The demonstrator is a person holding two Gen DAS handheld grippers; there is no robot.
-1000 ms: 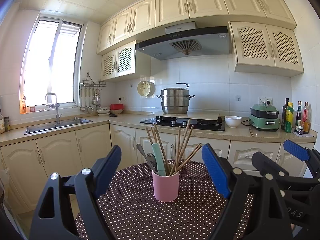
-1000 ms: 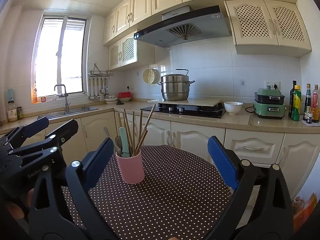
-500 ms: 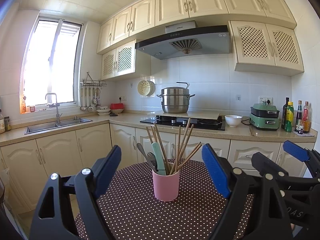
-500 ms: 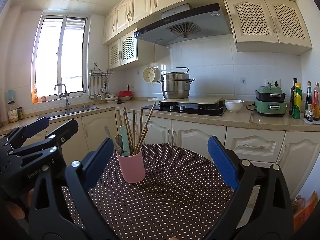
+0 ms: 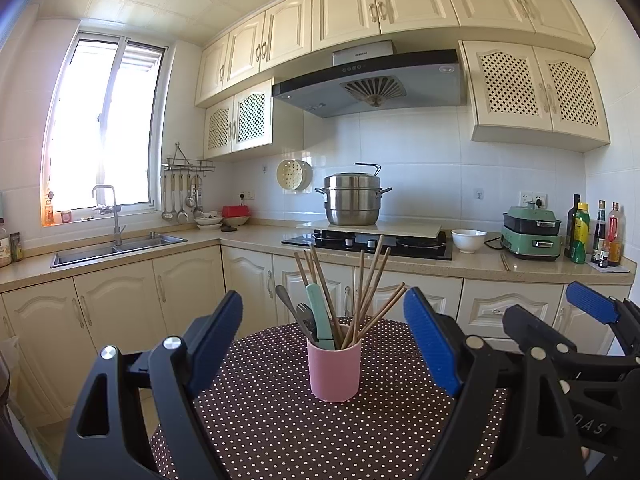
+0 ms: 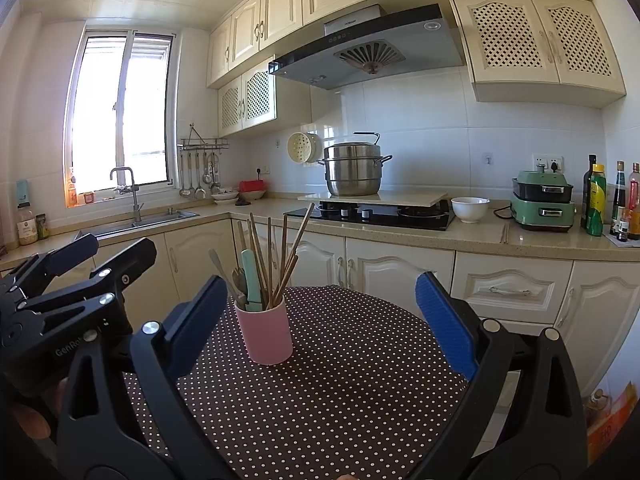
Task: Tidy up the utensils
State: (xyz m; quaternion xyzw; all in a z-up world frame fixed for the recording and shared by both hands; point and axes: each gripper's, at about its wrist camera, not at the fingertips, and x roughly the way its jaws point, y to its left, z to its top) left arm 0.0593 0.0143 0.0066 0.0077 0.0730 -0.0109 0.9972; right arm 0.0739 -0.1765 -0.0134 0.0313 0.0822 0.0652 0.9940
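A pink cup (image 5: 334, 372) (image 6: 265, 335) stands upright on a round table with a brown polka-dot cloth (image 5: 280, 432) (image 6: 340, 392). It holds several wooden chopsticks (image 5: 370, 280) (image 6: 286, 248), a mint-handled utensil (image 5: 320, 312) (image 6: 252, 276) and metal cutlery (image 5: 290, 304). My left gripper (image 5: 324, 340) is open, its blue pads well apart, with the cup farther off between them. My right gripper (image 6: 320, 316) is open too, nothing between its pads; the cup is ahead and to the left. Each gripper appears at the edge of the other's view.
Behind the table runs an L-shaped counter (image 5: 472, 264) with a sink (image 5: 116, 246), a hob with a steel pot (image 5: 352, 200), a white bowl (image 5: 468, 240), a green appliance (image 5: 530, 232) and bottles (image 5: 592, 232). Cabinets stand close behind the table's far edge.
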